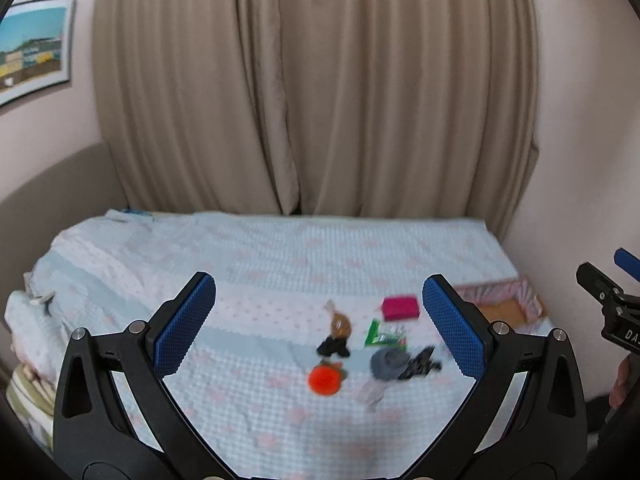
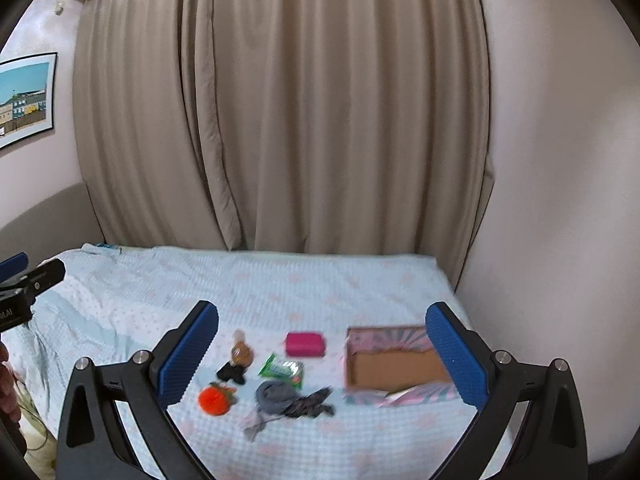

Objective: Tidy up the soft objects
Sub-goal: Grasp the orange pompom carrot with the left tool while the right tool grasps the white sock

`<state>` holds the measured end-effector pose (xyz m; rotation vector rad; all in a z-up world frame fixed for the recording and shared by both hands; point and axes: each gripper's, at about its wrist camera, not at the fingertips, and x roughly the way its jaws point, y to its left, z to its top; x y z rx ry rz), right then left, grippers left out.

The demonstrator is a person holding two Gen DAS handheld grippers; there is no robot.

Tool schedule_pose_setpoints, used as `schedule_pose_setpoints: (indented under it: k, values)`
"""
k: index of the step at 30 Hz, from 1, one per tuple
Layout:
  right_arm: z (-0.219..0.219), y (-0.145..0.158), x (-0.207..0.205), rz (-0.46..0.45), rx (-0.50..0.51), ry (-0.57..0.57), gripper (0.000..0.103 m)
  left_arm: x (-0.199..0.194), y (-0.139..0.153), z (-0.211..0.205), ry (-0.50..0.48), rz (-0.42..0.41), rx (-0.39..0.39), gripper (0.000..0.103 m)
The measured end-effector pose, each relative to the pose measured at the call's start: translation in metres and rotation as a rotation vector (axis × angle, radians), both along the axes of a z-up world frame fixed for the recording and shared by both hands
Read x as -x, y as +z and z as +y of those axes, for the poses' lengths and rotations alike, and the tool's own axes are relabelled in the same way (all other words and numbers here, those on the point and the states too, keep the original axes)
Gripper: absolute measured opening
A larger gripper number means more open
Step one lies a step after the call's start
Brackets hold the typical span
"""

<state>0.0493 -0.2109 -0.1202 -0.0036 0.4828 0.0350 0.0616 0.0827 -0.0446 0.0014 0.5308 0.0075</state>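
A little pile of soft things lies on the bed [image 2: 280, 280], just left of an open box [image 2: 394, 368] with pink walls. There is an orange ball [image 2: 214, 400] of fluff, a grey sock [image 2: 276, 394] rolled up beside a dark patterned cloth [image 2: 310, 402], a small black cloth [image 2: 232, 372], a brown toy [image 2: 241, 352], a green packet [image 2: 282, 370] and a pink pouch [image 2: 304, 344].

These all look light and squashy. They should bend when pinched, so a firm squeeze on the thick middle of each would likely hold best. The green packet may be slippery. The grey sock has a loose tail that could drag.

The right hand-held gripper [image 2: 322, 360] is spread wide and holds nothing. It hangs above the bed, with the pile and the box seen between its fingers, well ahead. The left hand-held gripper [image 1: 320, 326] is spread wide too and is empty. It sits further left, and the pile shows toward its right finger. The box is empty.
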Motion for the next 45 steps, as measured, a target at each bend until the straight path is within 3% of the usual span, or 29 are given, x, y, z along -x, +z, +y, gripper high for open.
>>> schedule_pose_setpoints:
  k: [12, 20, 25, 30, 37, 40, 45]
  values:
    - [0.097, -0.125, -0.048, 0.202, -0.079, -0.146, 0.103, -0.094, -0.131, 0.072, -0.286, 0.235, -0.039, 0.103]
    - [0.119, -0.227, -0.088, 0.335, -0.149, -0.279, 0.103, -0.154, -0.238, 0.059, -0.46, 0.362, -0.074, 0.103]
    - [0.121, -0.291, -0.108, 0.414, -0.142, -0.322, 0.103, -0.186, -0.309, 0.042, -0.513, 0.448, -0.069, 0.102]
    - [0.123, -0.353, -0.122, 0.499, -0.096, -0.303, 0.094, -0.207, -0.375, 0.022, -0.551, 0.529, -0.063, 0.1]
    - [0.131, -0.418, -0.142, 0.572, -0.016, -0.212, 0.082, -0.218, -0.436, -0.002, -0.583, 0.622, -0.073, 0.093]
    - [0.132, -0.431, -0.149, 0.58, 0.001, -0.17, 0.073, -0.222, -0.455, -0.007, -0.582, 0.647, -0.08, 0.092]
    - [0.136, -0.443, -0.159, 0.588, 0.014, -0.113, 0.059, -0.225, -0.473, -0.01, -0.565, 0.666, -0.067, 0.077]
